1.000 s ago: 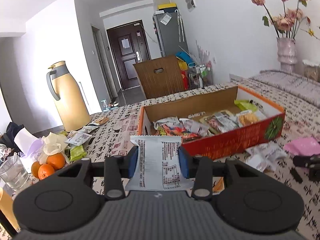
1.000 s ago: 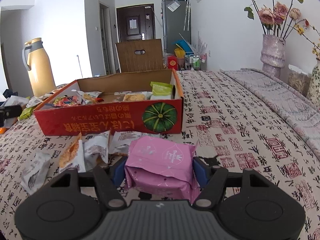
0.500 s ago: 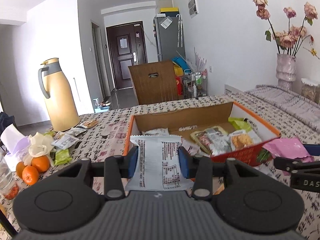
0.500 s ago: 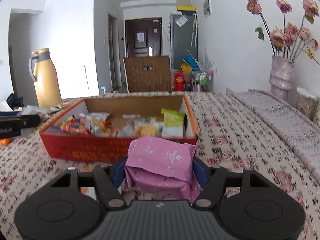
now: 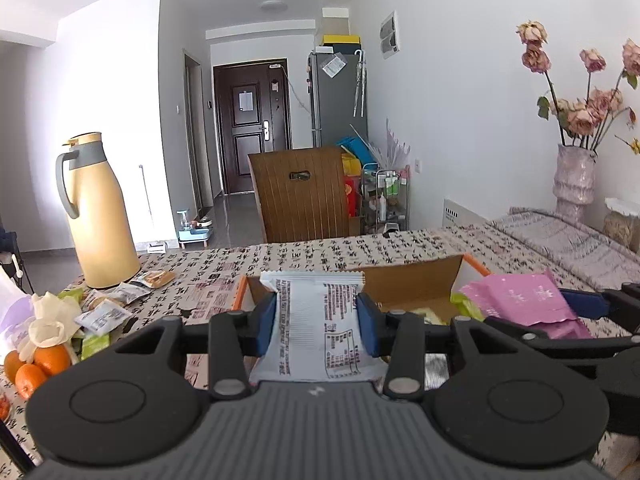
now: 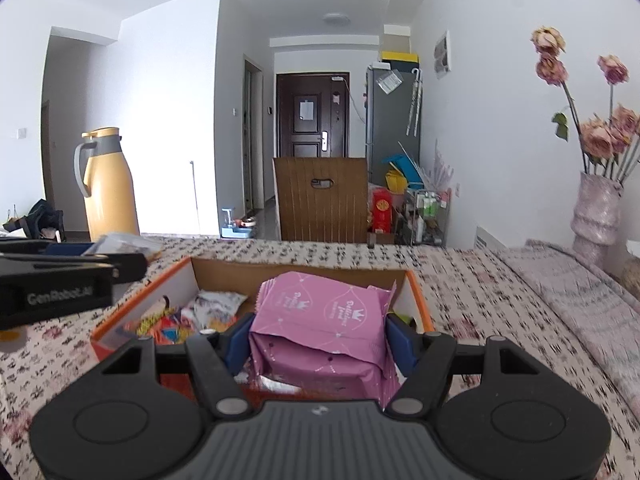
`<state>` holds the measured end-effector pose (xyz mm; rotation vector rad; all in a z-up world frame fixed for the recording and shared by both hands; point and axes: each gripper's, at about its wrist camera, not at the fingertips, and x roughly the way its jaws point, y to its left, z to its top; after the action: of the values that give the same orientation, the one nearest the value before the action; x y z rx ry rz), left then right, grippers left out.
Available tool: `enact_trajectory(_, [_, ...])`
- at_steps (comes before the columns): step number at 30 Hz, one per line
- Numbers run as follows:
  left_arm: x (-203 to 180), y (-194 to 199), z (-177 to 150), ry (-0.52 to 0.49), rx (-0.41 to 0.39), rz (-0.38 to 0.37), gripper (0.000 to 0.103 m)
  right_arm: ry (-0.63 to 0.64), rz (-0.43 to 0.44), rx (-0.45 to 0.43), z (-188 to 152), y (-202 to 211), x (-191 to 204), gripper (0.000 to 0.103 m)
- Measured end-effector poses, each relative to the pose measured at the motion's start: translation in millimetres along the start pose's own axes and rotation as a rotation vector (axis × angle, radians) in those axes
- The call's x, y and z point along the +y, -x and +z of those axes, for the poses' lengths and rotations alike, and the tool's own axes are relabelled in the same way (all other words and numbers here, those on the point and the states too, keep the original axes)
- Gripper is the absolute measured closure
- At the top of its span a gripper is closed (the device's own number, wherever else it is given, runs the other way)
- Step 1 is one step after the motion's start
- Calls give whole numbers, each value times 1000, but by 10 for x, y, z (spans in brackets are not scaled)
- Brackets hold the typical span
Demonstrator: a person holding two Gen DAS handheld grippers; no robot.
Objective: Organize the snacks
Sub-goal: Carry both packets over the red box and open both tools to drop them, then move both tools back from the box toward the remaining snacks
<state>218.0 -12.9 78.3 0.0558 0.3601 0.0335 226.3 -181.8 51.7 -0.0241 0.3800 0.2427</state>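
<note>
My left gripper [image 5: 318,322] is shut on a white snack packet [image 5: 316,332] with printed text, held above the near left edge of the orange cardboard box [image 5: 416,284]. My right gripper [image 6: 320,338] is shut on a pink snack packet [image 6: 324,328] and holds it over the box [image 6: 188,276], which contains several snack packs [image 6: 212,304]. The pink packet also shows in the left wrist view [image 5: 516,304], to the right of the white one. The left gripper shows in the right wrist view [image 6: 60,280] at the far left.
A yellow thermos jug [image 5: 100,212] stands at the table's left, with loose snack packets [image 5: 116,304] and oranges [image 5: 38,364] near it. A vase of flowers [image 5: 574,176] stands at the right. A brown chair back [image 5: 304,192] is beyond the table's far edge.
Both grippers have risen and moved forward over the box, each still holding its packet. The right gripper has come close beside the left one.
</note>
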Motion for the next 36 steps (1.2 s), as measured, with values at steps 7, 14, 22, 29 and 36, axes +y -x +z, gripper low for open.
enact_trajectory(7, [88, -325, 143, 67, 13, 18, 60, 17, 12, -18, 158, -246, 28, 35])
enact_trajectory(14, [145, -602, 56, 111, 45, 8, 60, -12, 4, -11, 160, -604, -28, 35])
enact_trajectory(22, [189, -776, -106, 126, 76, -37, 60, -33, -6, 17, 30, -777, -96, 35])
enact_trajectory(29, [230, -776, -148, 146, 64, -45, 50, -37, -5, 53, -45, -839, -93, 27])
enact_trajectory(36, [301, -687, -135, 192, 12, -21, 0, -86, -1, 25, -53, -766, -196, 0])
